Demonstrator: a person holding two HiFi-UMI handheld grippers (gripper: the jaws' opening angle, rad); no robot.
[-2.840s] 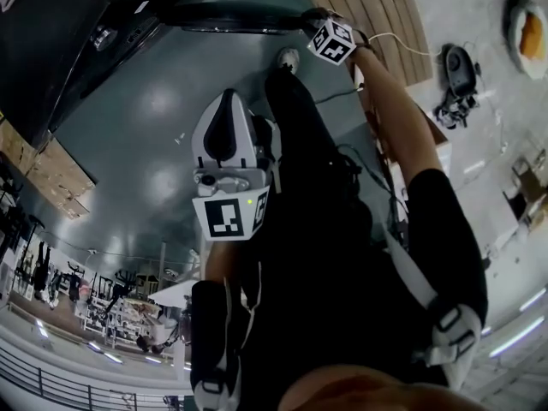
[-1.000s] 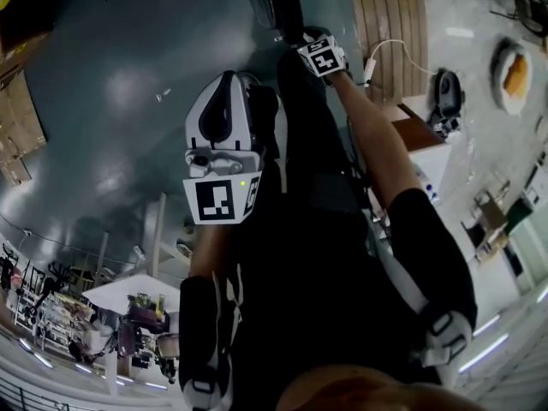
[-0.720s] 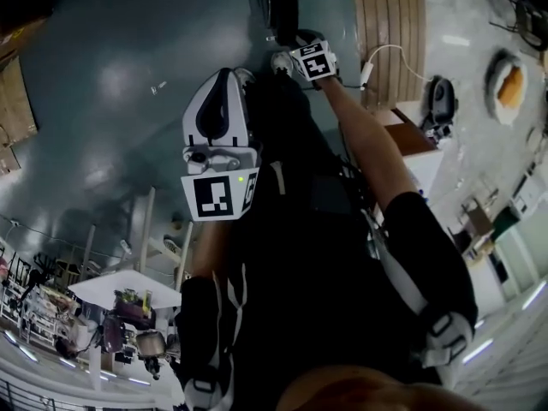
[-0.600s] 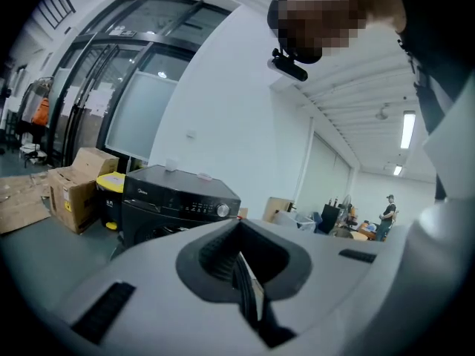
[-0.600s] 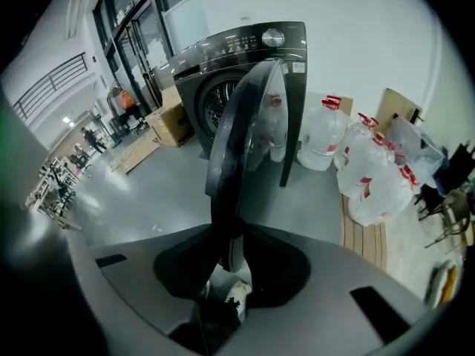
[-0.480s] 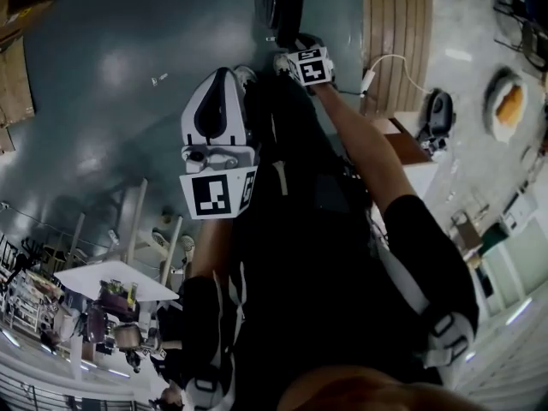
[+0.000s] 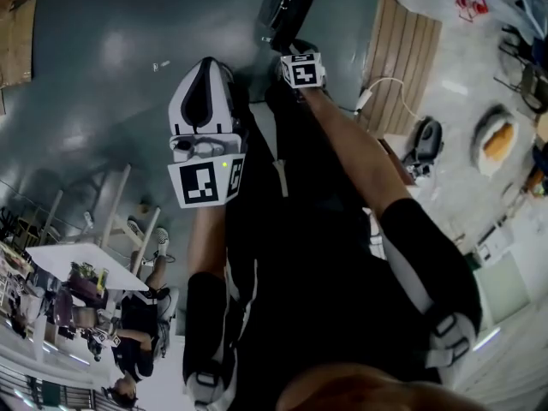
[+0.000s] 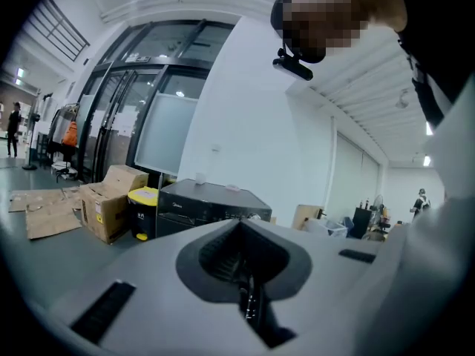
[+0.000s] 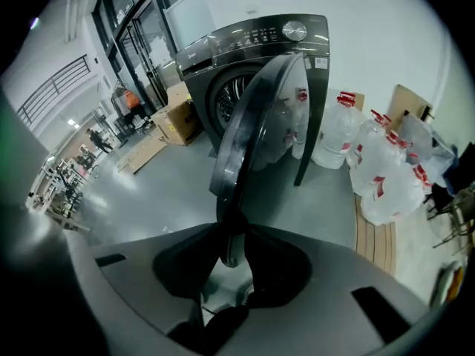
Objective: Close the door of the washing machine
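The dark washing machine (image 9: 256,58) stands ahead with its round door (image 9: 256,124) swung open toward me. My right gripper (image 9: 228,230) has the door's lower rim between its jaws, which are opening while the pads still touch the rim. In the head view the right gripper (image 7: 289,48) sits at the door's (image 7: 291,2) near edge. My left gripper (image 7: 207,62) hovers beside it over the floor, shut with nothing in it. In the left gripper view the left gripper (image 8: 239,228) points level toward the washing machine's top (image 8: 211,202).
Large water jugs and plastic bags (image 9: 382,173) stand right of the machine on a wooden pallet (image 7: 409,50). Cardboard boxes (image 8: 107,202) and a yellow bin (image 8: 145,210) sit to its left. People sit at a table (image 7: 51,272) behind me.
In the head view the door has turned from lying across the top to pointing away. The right gripper has stayed at its edge. The left gripper has drifted up and left.
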